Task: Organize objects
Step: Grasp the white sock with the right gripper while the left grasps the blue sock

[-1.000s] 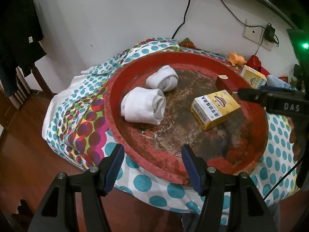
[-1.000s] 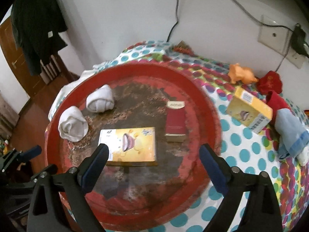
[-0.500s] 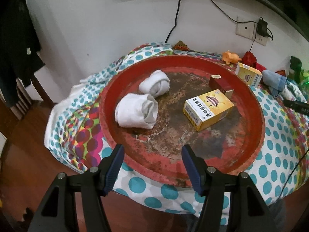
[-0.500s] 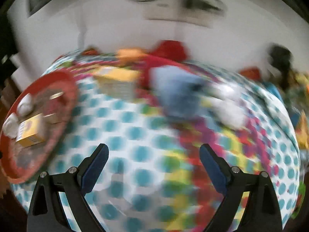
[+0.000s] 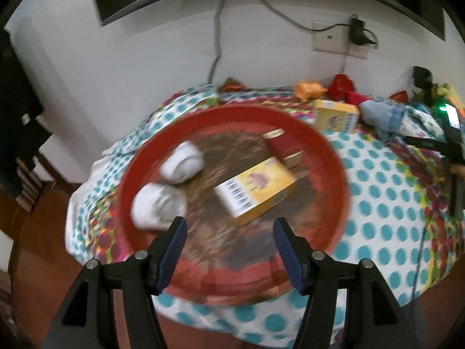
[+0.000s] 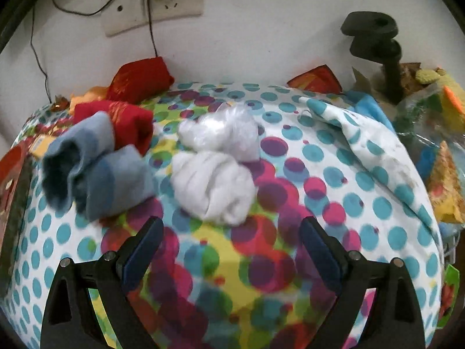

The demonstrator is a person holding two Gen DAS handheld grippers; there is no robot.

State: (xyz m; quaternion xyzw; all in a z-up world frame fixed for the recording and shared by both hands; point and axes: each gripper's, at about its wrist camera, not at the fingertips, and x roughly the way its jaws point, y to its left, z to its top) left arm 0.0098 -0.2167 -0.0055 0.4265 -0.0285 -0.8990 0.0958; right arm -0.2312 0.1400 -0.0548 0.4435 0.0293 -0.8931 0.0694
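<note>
Objects for sorting lie in two groups on a counter covered by a polka-dot cloth [image 5: 386, 192]. Left wrist view: a round red tray [image 5: 337, 174] rests on the cloth and holds two white rolled socks, one nearer the rim [image 5: 158, 209] and one just behind it [image 5: 183, 161], almost touching. To their right a yellow box [image 5: 257, 189] lies flat with its barcode end toward the camera; a dark red box [image 5: 283, 147] lies just behind it, close to or touching its far corner. Outside the tray, near the wall, stand a second yellow box [image 5: 335, 115], an orange toy [image 5: 308, 90], red cloth items [image 5: 343, 85] and a blue sock bundle [image 5: 383, 115]. The left hand-held gripper [image 5: 229, 232] hovers above the tray's near rim, jaws wide apart and holding nothing.

Right wrist view: the right hand-held gripper [image 6: 232, 232] hovers over bare cloth, jaws likewise spread wide and empty. Just beyond its fingertips lies a white rolled sock [image 6: 212, 186], with a crumpled clear plastic bag [image 6: 221, 132] touching its far side. To the left sit the blue rolled socks [image 6: 96, 168], and behind them, touching, red rolled socks [image 6: 130, 119]. A wall socket [image 6: 154, 8] with plugged cables is mounted above. Motion blur softens the edges in both views.
</note>
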